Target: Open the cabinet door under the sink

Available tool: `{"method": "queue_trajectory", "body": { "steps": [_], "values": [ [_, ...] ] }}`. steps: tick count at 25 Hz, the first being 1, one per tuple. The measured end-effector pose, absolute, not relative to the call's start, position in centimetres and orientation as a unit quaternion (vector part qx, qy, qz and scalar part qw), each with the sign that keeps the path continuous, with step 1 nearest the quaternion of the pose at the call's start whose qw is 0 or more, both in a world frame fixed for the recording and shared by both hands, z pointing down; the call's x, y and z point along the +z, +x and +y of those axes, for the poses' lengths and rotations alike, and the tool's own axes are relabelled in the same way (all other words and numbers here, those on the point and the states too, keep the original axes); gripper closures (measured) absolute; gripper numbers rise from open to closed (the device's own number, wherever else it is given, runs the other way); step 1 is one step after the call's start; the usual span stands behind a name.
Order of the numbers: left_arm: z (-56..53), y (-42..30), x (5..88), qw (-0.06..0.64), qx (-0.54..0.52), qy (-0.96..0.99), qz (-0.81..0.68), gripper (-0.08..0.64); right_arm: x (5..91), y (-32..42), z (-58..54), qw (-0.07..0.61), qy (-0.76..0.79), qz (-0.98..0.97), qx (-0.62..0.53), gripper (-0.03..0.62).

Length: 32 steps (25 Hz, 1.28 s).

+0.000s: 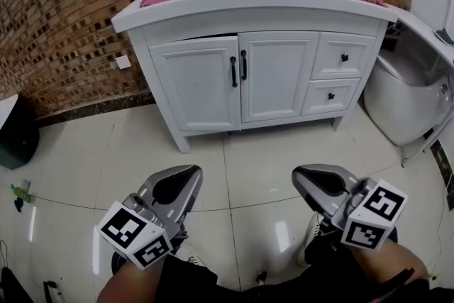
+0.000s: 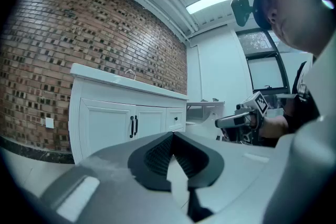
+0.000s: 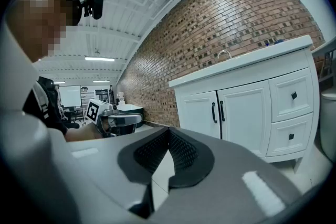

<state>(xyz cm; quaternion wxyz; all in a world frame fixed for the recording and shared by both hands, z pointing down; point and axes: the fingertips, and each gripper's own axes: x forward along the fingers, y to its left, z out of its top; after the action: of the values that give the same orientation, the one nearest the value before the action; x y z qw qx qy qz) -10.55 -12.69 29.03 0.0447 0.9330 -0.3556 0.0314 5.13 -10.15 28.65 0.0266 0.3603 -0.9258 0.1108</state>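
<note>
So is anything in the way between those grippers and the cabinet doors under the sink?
Nothing visible: only open floor tiles lie between the left gripper, the right gripper and the cabinet doors.

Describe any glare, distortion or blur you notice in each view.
Head view: bright streaks glare on the glossy floor, and the cabinet edges bow. Left gripper view: fisheye curves the brick wall; the ceiling light is blown out. Right gripper view: same curving, with a mosaic patch over the face.
</note>
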Motion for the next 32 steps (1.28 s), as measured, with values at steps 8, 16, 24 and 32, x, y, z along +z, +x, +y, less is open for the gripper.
{"method": "queue_trajectory", "body": {
  "steps": [8,16,24,32],
  "values": [
    [-12.8,-10.9,29.1,0.043,0.037,0.932,-0.357,0.554,28.7,4.7,-10.2,0.028,0.358,-0.926,0.114,0.584],
    [-13.9,-10.4,29.7,0.03,0.045,0.93,-0.363,0.554,28.0,4.9,-10.2,0.016,0.355,-0.928,0.115,0.584],
    [-17.7,-8.4,28.4,0.014,0.021,0.927,-0.374,0.524,27.6,4.7,-10.1,0.006,0.347,-0.93,0.122,0.584],
    [-25.1,-6.5,27.6,0.003,0.023,0.912,-0.409,0.517,27.1,5.5,-10.2,-0.011,0.342,-0.93,0.133,0.584]
  ]
}}
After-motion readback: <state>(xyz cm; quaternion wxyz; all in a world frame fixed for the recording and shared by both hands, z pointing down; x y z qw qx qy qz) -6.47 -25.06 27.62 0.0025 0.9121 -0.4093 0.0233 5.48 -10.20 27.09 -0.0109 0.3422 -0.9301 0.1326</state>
